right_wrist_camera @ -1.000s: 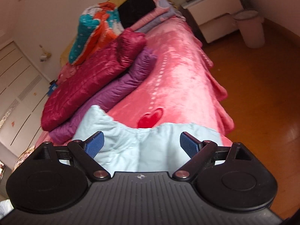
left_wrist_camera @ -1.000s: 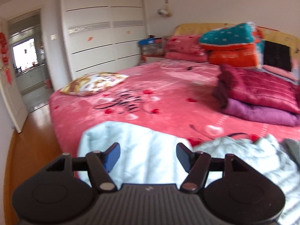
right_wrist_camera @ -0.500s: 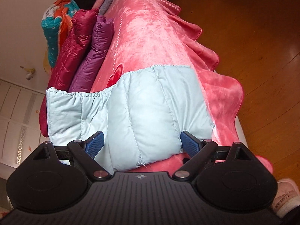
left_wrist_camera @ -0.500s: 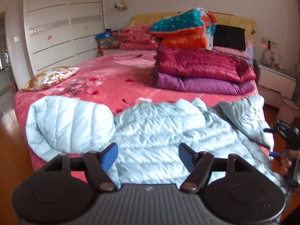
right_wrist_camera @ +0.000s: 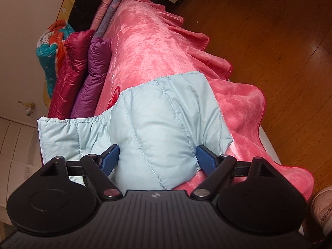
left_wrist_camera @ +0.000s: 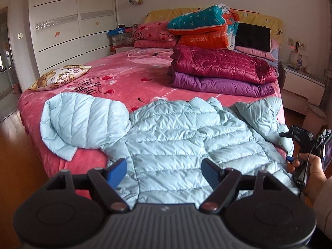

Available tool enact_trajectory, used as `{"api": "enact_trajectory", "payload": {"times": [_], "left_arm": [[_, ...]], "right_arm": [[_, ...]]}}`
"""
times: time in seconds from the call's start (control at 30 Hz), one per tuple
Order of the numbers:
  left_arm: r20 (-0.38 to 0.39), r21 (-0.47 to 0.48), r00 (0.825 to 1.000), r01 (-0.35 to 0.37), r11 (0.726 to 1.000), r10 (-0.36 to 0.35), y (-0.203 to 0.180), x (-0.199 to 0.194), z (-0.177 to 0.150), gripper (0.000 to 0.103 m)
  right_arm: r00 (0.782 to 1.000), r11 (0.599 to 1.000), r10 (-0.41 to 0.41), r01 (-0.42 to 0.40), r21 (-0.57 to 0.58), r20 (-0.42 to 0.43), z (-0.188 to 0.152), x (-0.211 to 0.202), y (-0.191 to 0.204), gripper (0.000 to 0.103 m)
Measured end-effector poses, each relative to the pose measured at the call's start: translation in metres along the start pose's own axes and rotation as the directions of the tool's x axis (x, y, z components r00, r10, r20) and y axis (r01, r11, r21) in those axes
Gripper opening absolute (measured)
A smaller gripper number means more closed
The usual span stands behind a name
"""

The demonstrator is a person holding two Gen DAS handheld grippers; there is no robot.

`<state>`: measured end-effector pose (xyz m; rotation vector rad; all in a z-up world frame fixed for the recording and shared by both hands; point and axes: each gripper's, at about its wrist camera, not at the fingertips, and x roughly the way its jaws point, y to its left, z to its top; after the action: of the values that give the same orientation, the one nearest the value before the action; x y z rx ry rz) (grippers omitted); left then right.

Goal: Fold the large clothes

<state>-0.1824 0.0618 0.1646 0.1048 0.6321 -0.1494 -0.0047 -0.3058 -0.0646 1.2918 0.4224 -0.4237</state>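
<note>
Pale blue quilted puffer jacket point(left_wrist_camera: 172, 137) lies spread flat across the foot of the bed with the pink plush heart-print blanket point(left_wrist_camera: 124, 74), hem overhanging the near edge. One sleeve point(left_wrist_camera: 83, 122) is folded up on the jacket's left; the other sleeve point(right_wrist_camera: 157, 128) drapes off the bed's side on the jacket's right. Fabric is shiny, stitched in horizontal puffy channels.

Left gripper point(left_wrist_camera: 164, 171) hovers over the jacket's hem, jaws apart and just been opening; jacket shows between the blue pads but they don't press on it, released. Right gripper point(right_wrist_camera: 155, 159) straddles the puffy sleeve end, jaws wide and just been closing in; blue pads point(right_wrist_camera: 204, 159) sit right against the sleeve's sides, can't tell whether they squeeze it. In the left wrist view a hand point(left_wrist_camera: 309, 172) holds that gripper just right of the jacket.

Beyond the jacket, toward the headboard: folded glossy maroon quilted jacket point(left_wrist_camera: 224, 64) stacked on a folded purple quilted one point(left_wrist_camera: 220, 85). Behind them a teal dotted and orange folded quilt point(left_wrist_camera: 203, 29), a black flat cushion point(left_wrist_camera: 253, 36), pink pillows point(left_wrist_camera: 153, 35). Floral square cushion point(left_wrist_camera: 60, 76) far left of the jacket. White panelled wardrobe point(left_wrist_camera: 72, 20) beyond that; white nightstand point(left_wrist_camera: 300, 78) and brown wooden floor point(right_wrist_camera: 269, 31) right of the bed. Pale shoe point(right_wrist_camera: 323, 209) on the floor by the bed.
</note>
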Motion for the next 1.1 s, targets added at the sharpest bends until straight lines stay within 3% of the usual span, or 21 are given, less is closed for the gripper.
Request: {"api": "enact_trajectory", "payload": {"times": [0.13,0.27,0.37,0.6,0.8,1.0,1.1], "left_arm": [[0.011,0.01,1.0,0.004,1.0,-0.004,-0.001,0.0,-0.002,0.08],[-0.006,0.025,1.0,0.021,0.999,-0.021,-0.004,0.009,-0.007,0.08],[-0.018,0.032,0.999,0.032,0.999,-0.031,-0.005,0.016,-0.009,0.08],[-0.012,-0.043,0.999,0.045,0.998,-0.045,0.009,0.033,0.003,0.083],[0.0,-0.17,0.999,0.054,0.984,-0.055,0.034,0.06,0.021,0.086],[-0.034,-0.185,0.997,0.068,0.98,-0.076,0.038,0.103,0.025,0.086],[-0.053,-0.159,0.996,0.069,0.985,-0.078,0.038,0.125,0.031,0.086]], "right_arm": [[1.0,1.0,-0.008,0.009,-0.022,0.018,0.004,0.001,0.002,0.072],[0.999,0.997,0.001,0.002,-0.073,0.044,0.012,-0.005,0.008,0.039],[0.998,0.998,0.016,-0.012,-0.069,0.064,0.02,-0.008,0.008,0.028],[0.992,0.998,0.05,-0.044,-0.051,0.119,0.035,-0.025,0.007,0.021],[0.969,0.986,0.088,-0.053,-0.155,0.231,0.049,-0.051,0.029,0.02],[0.898,0.932,0.135,0.028,-0.362,0.418,0.057,-0.089,0.067,0.02],[0.862,0.911,0.149,0.072,-0.407,0.485,0.059,-0.102,0.08,0.02]]}}
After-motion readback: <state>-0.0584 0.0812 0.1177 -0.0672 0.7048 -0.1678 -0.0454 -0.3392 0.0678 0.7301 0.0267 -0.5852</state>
